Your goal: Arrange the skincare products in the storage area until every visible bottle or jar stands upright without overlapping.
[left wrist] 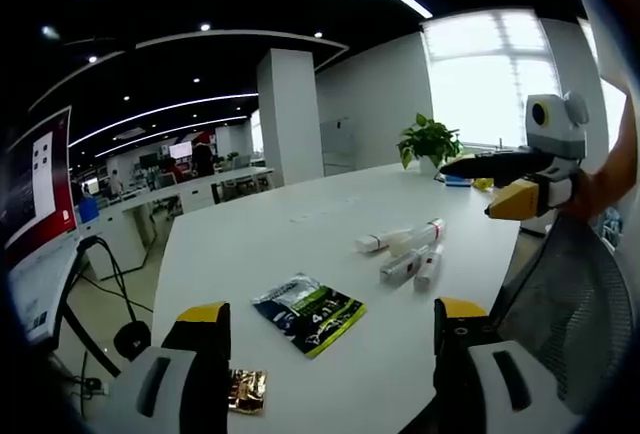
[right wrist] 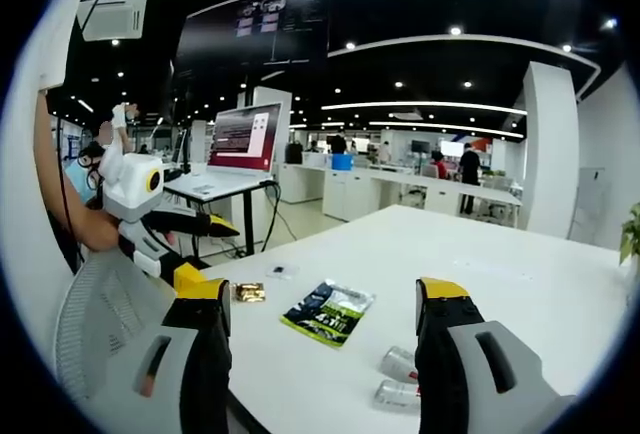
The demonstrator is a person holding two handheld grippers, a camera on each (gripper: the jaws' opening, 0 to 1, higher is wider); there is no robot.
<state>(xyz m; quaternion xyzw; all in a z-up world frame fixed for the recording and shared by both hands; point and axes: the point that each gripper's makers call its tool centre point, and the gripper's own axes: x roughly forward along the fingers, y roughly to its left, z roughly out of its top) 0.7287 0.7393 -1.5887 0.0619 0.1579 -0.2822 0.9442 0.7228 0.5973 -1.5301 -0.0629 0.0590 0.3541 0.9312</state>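
Several white and silver skincare tubes (left wrist: 404,252) lie flat in a loose cluster on the white table (left wrist: 260,244), far right of centre. My left gripper (left wrist: 332,332) is open, its jaws wide apart over the near edge, nothing between them. In front of it lies a dark green sachet (left wrist: 308,312). The right gripper (left wrist: 500,184) comes in from the right, above the tubes and apart from them. In the right gripper view two tubes (right wrist: 396,376) lie between the open jaws of my right gripper (right wrist: 322,306), near the sachet (right wrist: 328,312). The left gripper (right wrist: 205,250) hovers at the table's left edge.
A small gold packet (left wrist: 246,390) lies by my left jaw, also gold packet (right wrist: 248,292). A tiny dark item (right wrist: 282,271) sits beyond it. A potted plant (left wrist: 430,141) stands at the far end. Grey mesh chairs (left wrist: 572,314) (right wrist: 98,326) stand against the table edge.
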